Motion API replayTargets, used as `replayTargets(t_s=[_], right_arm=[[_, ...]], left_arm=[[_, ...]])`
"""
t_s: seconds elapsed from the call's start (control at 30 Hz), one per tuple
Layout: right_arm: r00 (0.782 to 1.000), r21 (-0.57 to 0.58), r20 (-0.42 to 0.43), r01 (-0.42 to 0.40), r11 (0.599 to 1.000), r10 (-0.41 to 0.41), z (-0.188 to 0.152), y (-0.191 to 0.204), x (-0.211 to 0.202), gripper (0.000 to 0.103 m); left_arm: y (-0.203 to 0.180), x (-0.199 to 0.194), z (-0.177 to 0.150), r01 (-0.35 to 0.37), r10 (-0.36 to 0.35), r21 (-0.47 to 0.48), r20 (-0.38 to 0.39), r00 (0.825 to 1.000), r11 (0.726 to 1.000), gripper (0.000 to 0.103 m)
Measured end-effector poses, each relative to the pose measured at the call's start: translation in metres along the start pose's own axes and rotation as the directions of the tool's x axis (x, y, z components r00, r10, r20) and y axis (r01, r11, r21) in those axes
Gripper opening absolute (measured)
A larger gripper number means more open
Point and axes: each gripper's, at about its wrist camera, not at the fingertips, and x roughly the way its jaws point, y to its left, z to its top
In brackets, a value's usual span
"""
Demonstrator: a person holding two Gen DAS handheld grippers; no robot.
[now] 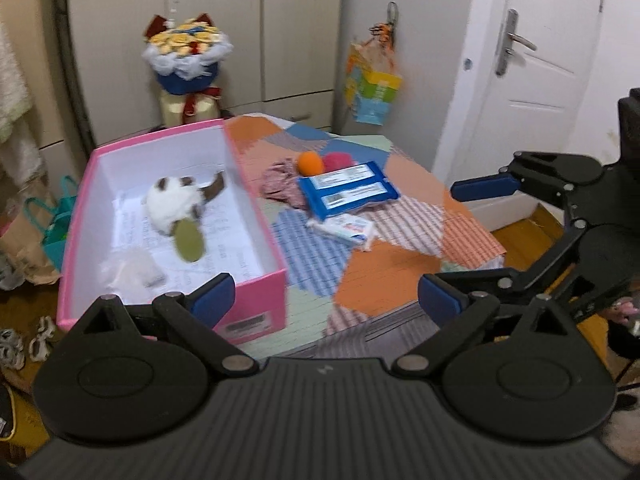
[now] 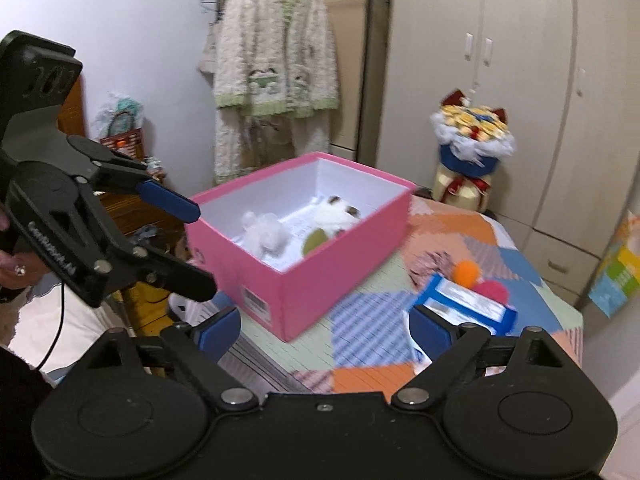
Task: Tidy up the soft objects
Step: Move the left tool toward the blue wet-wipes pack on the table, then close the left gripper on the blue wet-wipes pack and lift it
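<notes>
**Both grippers empty and wide, next soft thing to be chosen**

My left gripper (image 1: 326,298) has its blue fingers (image 1: 212,294) spread wide with nothing between them, and my right gripper (image 2: 326,328) is the same: jaws far apart, pads bare. No earlier view is available to me, so I describe only how they stand now.

In the left wrist view the pink box (image 1: 256,292) sits at about ten o'clock from the fingers, on the patchwork cloth (image 1: 384,280). Inside it lie a white and brown plush toy (image 1: 176,204), a green pad (image 1: 190,242) touching the plush, and a white fluffy piece (image 1: 128,270) near the front wall. These seem already sorted.

Still outside, at about one o'clock, I see a crumpled patterned cloth (image 1: 280,182), an orange ball (image 1: 311,163) and a pink ball (image 1: 338,161) just beside each other, a blue wipes pack (image 1: 348,192) partly on the cloth, and a small white packet (image 1: 346,228) near it.

I judge the step in hand is to reach for one of these. To do it well, I would take the right gripper, which is nearer, come down over one ball from above, and close gently, because a round soft ball can slip out sideways. The picture is blurred, so fine texture I cannot tell.
</notes>
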Motion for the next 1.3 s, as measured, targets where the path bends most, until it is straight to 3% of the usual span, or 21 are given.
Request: replayTargets(t_s=[0.2, 0.3, 0.43, 0.53, 0.63, 0.77, 0.97, 1.03, 1.17, 1.3], right_arm=[[0.999, 0.076, 0.004, 0.037, 0.996, -0.037, -0.013, -0.034, 0.005, 0.094], [0.995, 0.069, 0.039, 0.086, 0.994, -0.089, -0.018, -0.050, 0.008, 0.094], [0.964, 0.026, 0.121, 0.236, 0.971, -0.237, -0.026, -0.064, 0.019, 0.094], [0.961, 0.010, 0.099, 0.260, 0.965, -0.260, -0.031, -0.080, 0.038, 0.094], [0.966, 0.000, 0.067, 0.249, 0.968, -0.249, -0.034, -0.095, 0.059, 0.094], [0.967, 0.012, 0.093, 0.239, 0.971, -0.239, -0.036, -0.106, 0.079, 0.094], [0.978, 0.081, 0.054, 0.195, 0.977, -0.200, -0.037, -0.126, 0.114, 0.094], [0.981, 0.092, 0.042, 0.186, 0.978, -0.191, -0.039, -0.132, 0.126, 0.094], [0.984, 0.106, 0.018, 0.174, 0.979, -0.176, -0.043, -0.141, 0.144, 0.093], [0.986, 0.100, 0.050, 0.152, 0.983, -0.157, -0.049, -0.144, 0.145, 0.093]], left_arm=[[-0.013, 0.031, 0.023, 0.082, -0.081, -0.029, 0.022, 0.996, 0.996, 0.098], [-0.017, 0.052, 0.033, 0.056, -0.052, -0.065, 0.061, 0.997, 0.996, 0.098], [-0.026, 0.085, 0.040, 0.007, 0.000, -0.068, 0.092, 0.996, 0.998, 0.098], [-0.025, 0.109, 0.047, 0.015, -0.006, -0.110, 0.085, 0.996, 0.994, 0.096], [-0.023, 0.137, 0.055, -0.024, 0.032, -0.148, 0.053, 0.998, 0.989, 0.092], [-0.023, 0.165, 0.059, -0.076, 0.087, -0.163, 0.057, 0.995, 0.984, 0.087], [-0.022, 0.197, 0.062, -0.191, 0.216, -0.187, 0.125, 0.968, 0.964, 0.084], [-0.019, 0.209, 0.064, -0.182, 0.206, -0.207, 0.102, 0.973, 0.961, 0.072], [-0.009, 0.235, 0.064, -0.179, 0.191, -0.263, 0.021, 0.981, 0.948, 0.071], [0.006, 0.251, 0.059, -0.150, 0.150, -0.356, -0.028, 0.988, 0.922, 0.072]])
